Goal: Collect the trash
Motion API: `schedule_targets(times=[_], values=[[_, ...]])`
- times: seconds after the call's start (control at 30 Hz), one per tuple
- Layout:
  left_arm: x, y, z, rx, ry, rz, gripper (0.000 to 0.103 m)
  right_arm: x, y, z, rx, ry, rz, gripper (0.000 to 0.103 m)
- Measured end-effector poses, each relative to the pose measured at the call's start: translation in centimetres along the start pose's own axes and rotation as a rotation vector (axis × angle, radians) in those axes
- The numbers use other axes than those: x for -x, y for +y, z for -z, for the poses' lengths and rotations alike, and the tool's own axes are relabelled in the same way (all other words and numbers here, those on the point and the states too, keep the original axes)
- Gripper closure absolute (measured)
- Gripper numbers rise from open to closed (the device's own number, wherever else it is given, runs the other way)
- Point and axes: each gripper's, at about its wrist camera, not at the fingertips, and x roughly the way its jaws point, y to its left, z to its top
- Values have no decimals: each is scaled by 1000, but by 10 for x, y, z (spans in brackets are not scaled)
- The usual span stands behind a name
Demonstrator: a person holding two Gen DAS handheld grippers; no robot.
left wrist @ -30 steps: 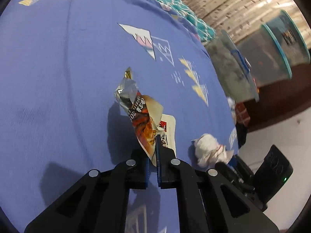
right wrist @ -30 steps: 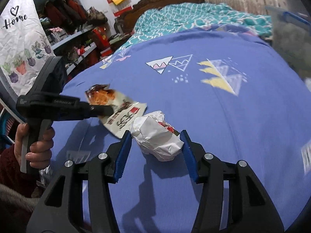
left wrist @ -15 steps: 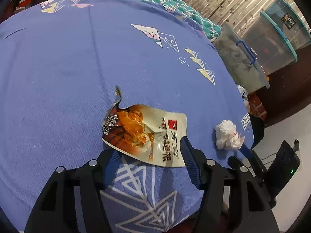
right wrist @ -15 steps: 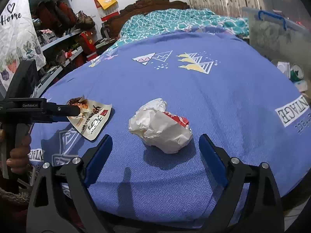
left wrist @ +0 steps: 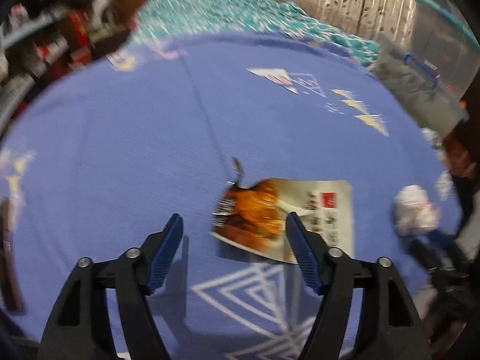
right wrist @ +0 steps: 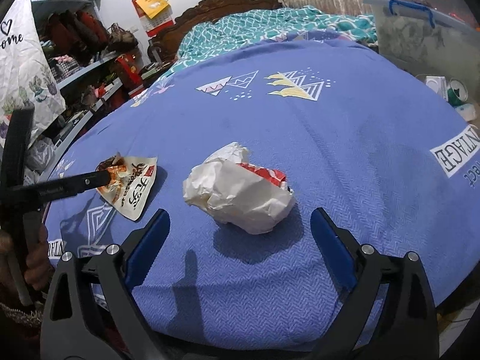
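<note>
1. Both grippers are now sitting back with jaws spread, holding nothing: left gripper (left wrist: pixel 234 229), right gripper (right wrist: pixel 240 225).
2. Flat printed snack wrapper (left wrist: pixel 288 216) and crumpled white paper ball (right wrist: pixel 237 192) are lying on the blue bedspread (right wrist: pixel 300 126).
3. Both are looking light and soft; pinching the ball's middle and the wrapper's edge seems best.

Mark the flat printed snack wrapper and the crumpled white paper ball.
flat printed snack wrapper (left wrist: pixel 300 210), left wrist view, centre of its printed face
crumpled white paper ball (right wrist: pixel 237 192), right wrist view, middle of the white crumple
</note>
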Motion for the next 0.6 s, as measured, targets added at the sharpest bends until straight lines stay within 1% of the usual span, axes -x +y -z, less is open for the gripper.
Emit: schedule_targets(times=[0.03, 0.07, 0.23, 0.47, 0.6], values=[[1, 0, 2, -7, -14, -29, 33, 0, -1, 0, -6, -4, 3, 9], [2, 2, 3, -7, -15, -35, 33, 0, -1, 0, -10, -7, 4, 9], [-1, 10, 7, 13, 5, -42, 33, 0, 2, 2, -11, -16, 18, 8], [-2, 8, 8, 9, -3, -57, 31, -2, 5, 3, 4, -18, 28, 6], [0, 7, 9, -7, -15, -85, 29, -1, 4, 3, -2, -20, 24, 6]])
